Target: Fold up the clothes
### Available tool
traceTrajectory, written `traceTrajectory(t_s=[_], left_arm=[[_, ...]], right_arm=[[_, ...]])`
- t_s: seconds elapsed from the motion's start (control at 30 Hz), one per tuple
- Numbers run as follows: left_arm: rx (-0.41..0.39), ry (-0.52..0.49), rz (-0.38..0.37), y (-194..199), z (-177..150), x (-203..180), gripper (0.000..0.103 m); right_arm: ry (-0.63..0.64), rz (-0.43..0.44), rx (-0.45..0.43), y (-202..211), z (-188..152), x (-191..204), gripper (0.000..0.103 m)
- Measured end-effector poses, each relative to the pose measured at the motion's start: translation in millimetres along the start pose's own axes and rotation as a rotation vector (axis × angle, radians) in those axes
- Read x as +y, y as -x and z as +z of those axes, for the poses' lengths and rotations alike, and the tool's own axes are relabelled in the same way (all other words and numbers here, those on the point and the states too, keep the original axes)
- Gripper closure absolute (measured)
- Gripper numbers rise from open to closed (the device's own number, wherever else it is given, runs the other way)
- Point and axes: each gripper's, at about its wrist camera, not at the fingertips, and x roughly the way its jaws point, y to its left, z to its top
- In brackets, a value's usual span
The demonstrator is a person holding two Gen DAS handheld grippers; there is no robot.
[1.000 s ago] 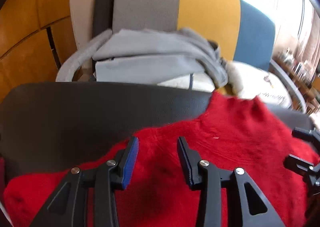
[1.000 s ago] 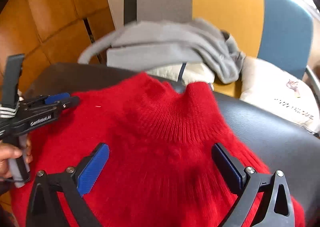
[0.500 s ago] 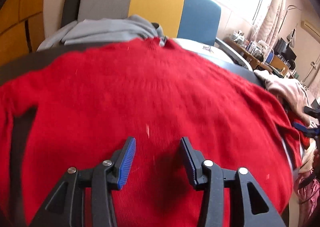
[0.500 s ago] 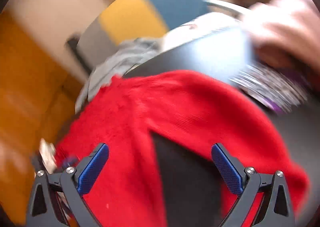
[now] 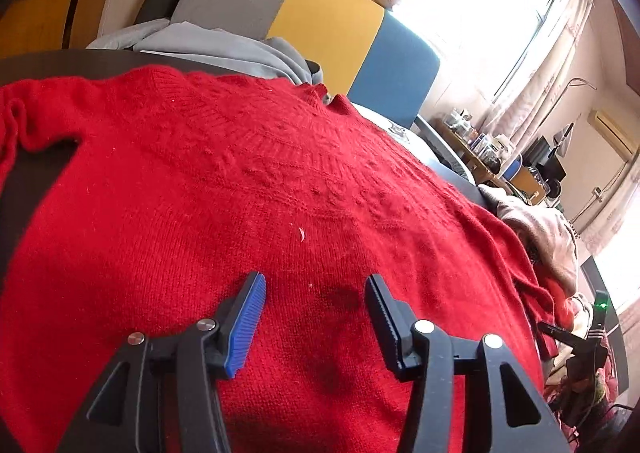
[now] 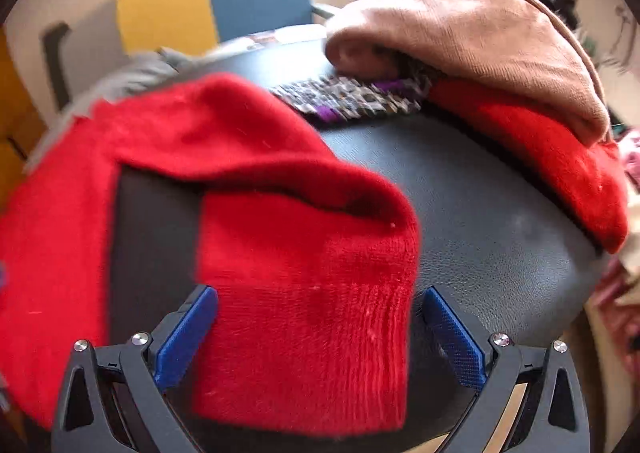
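A red knitted sweater lies spread flat on the black leather tabletop, neck toward the chairs. My left gripper hovers low over the sweater's body with its jaws opening; only flat knit lies under the gap and the pads grip nothing. My right gripper stands wide open over the sweater's sleeve. The ribbed cuff lies between the blue pads, which do not press on it. In the left wrist view the right gripper shows small at the far right edge.
A heap of clothes sits at the table's right: a tan garment over a red one and a purple patterned one. A grey hoodie lies on grey, yellow and blue chairs beyond the far edge.
My left gripper drew back from the shoulder area to over the sweater's body, jaws a little wider. My right gripper swung from the collar to the sleeve's cuff, jaws still wide.
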Motion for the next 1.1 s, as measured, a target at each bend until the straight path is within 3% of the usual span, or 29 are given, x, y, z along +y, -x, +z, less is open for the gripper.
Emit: traceTrajectory(t_s=[0.1,0.2,0.3,0.33,0.37,0.47,0.63,0.8,0.83,0.93,1.0,1.1], left_arm=[[-0.003,-0.005,0.008,-1.4,1.3,-1.2,0.05],[-0.008,0.004,0.003,0.4,-2.4,-1.1,0.05],[-0.01,0.017,-0.011,2.6,-5.6,1.4,0.05],[-0.011,0.021,-0.016,2.5,-5.5,2.1,0.05],[-0.012,0.024,-0.02,2.4,-5.3,2.9,0.05],[-0.016,0.038,-0.035,2.2,-5.1,4.8,0.05],[-0.021,0.053,-0.049,3.2,-6.5,6.9,0.05],[-0.022,0.054,-0.051,2.2,-6.0,6.6,0.05],[-0.022,0.056,-0.054,2.1,-5.8,6.9,0.05],[-0.023,0.062,-0.061,2.3,-5.9,7.9,0.05],[-0.022,0.062,-0.061,2.1,-5.8,8.0,0.05],[-0.017,0.056,-0.052,0.9,-4.8,6.1,0.05]], right_arm=[[-0.028,0.015,-0.001,-0.4,5.0,-6.8,0.0],[0.018,-0.01,-0.008,2.9,6.1,-8.0,0.01],[0.009,-0.033,-0.008,6.4,12.3,-17.1,0.044],[0.015,-0.053,-0.003,6.4,16.1,-19.4,0.064],[0.025,-0.076,0.005,6.1,20.2,-21.6,0.075],[0.096,-0.142,0.03,5.4,34.1,-20.4,0.077],[0.278,-0.325,-0.072,21.8,87.9,8.7,0.078],[0.439,-0.392,-0.329,47.3,157.9,81.0,0.077],[0.489,-0.382,-0.378,48.7,161.4,99.3,0.069],[0.689,-0.321,-0.448,37.9,151.2,161.7,0.017],[0.805,-0.27,-0.453,29.1,130.2,197.7,0.012],[0.845,-0.159,-0.439,27.7,93.6,226.3,0.01]])
